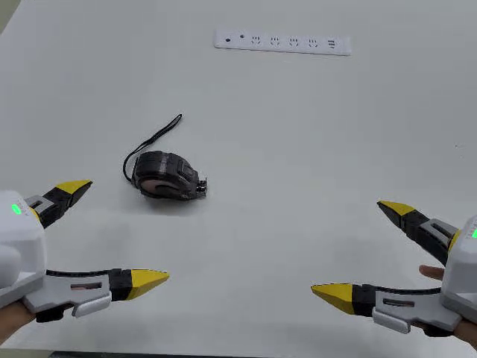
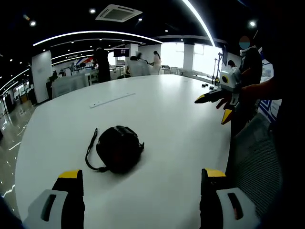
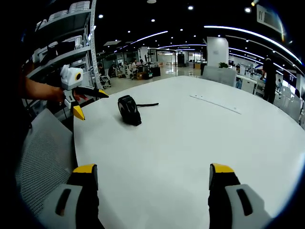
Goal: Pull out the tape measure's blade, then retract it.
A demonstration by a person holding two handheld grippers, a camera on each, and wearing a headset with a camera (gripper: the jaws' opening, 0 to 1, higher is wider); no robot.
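left gripper (image 1: pixel 128 230) jaws apart, angled inward | right gripper (image 1: pixel 346 246) jaws apart, angled inward | tape measure (image 1: pixel 165 176) ahead, untouched

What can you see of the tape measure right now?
The tape measure is a rounded black case, plastic or rubber by its look, with a paler round side face. The blade is drawn in, leaving just the hook at the case's right end in the head view. A black strap loops from the other end and lies on the white table. Nothing but the table touches it.
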